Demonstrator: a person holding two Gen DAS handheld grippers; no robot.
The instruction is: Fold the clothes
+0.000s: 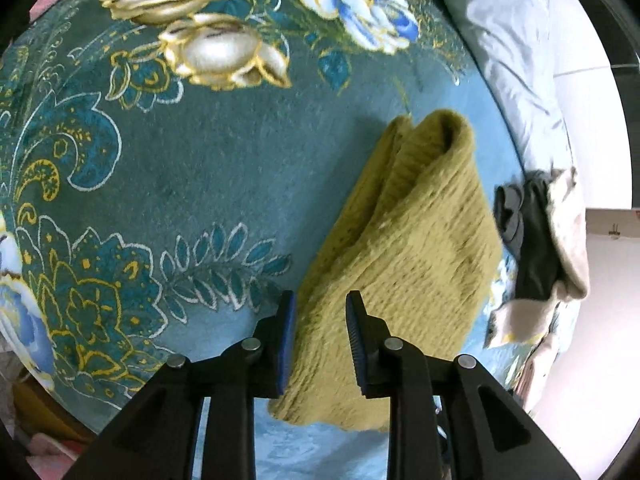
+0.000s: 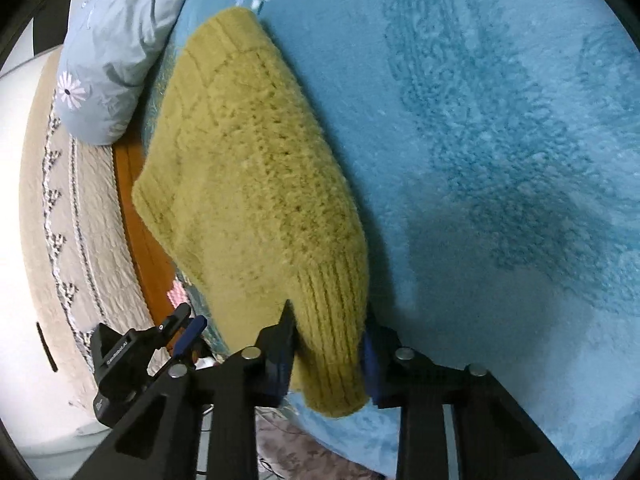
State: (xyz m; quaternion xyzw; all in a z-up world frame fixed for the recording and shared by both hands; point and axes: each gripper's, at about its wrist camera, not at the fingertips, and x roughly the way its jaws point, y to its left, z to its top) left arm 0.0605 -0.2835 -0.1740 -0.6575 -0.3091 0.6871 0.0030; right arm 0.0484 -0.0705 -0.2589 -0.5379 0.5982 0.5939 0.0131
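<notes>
An olive-yellow knitted sweater (image 1: 404,256) is held folded over a blue floral blanket (image 1: 192,168). My left gripper (image 1: 320,340) has its jaws around the sweater's near edge with a gap between the pads; whether it pinches the knit is unclear. In the right wrist view the sweater (image 2: 256,184) hangs over the blanket (image 2: 500,160). My right gripper (image 2: 328,344) is shut on the sweater's ribbed hem. The left gripper also shows in the right wrist view (image 2: 188,328), at lower left, beside the sweater.
A grey-blue pillow (image 1: 512,52) lies at the blanket's far side, also in the right wrist view (image 2: 116,40). A pile of dark and pale clothes (image 1: 540,248) sits right of the sweater. A wooden bed edge (image 2: 136,240) and patterned quilt (image 2: 76,216) lie left.
</notes>
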